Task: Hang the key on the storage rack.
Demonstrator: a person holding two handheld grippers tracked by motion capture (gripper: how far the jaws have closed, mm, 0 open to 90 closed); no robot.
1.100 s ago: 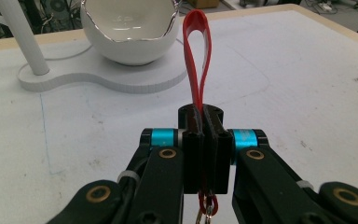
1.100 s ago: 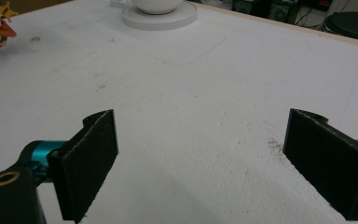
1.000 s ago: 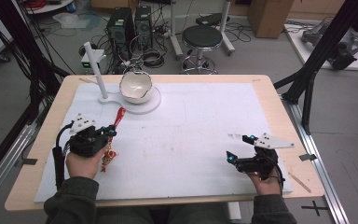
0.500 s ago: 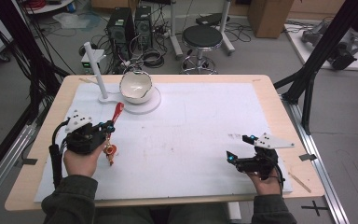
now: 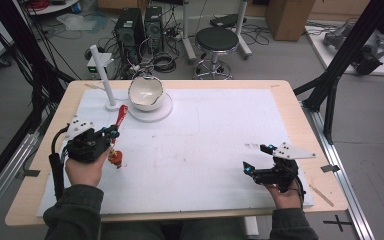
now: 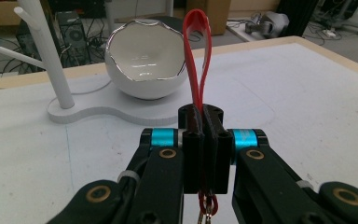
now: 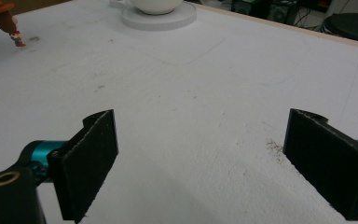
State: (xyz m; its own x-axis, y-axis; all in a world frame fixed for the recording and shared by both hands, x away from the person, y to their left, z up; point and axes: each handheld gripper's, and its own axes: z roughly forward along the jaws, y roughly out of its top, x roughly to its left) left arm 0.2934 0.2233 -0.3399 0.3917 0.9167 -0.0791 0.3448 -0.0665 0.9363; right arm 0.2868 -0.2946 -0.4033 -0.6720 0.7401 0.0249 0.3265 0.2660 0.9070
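No brand, label or writing can be read on anything here. The left tongs (image 6: 204, 121) are pressed together on a red strap (image 6: 199, 56); its loop stands up past the jaw tips, and in the left gripper view a small metal ring hangs from the strap's lower end below the jaws. From above, the left tongs (image 5: 111, 132) are held over the left part of the bench (image 5: 220, 135), the strap (image 5: 122, 116) slanting toward the white bowl (image 5: 145, 93), and a small red-orange charm (image 5: 115, 158) dangles beneath, close to or touching the white mat; which of the two cannot be told. The bowl, with its jagged eggshell-like rim, sits on a white base (image 5: 150, 111) beside a white branched post (image 5: 102, 75).

Compared with a second ago, the left hand has drawn the strap slightly nearer the bowl and post, and the charm now hangs more to the right of the hand. The bowl and base lie as before.

The right tongs (image 7: 200, 158) are spread wide with only bare mat between them; from above they (image 5: 255, 160) rest near the front right, unchanged from before
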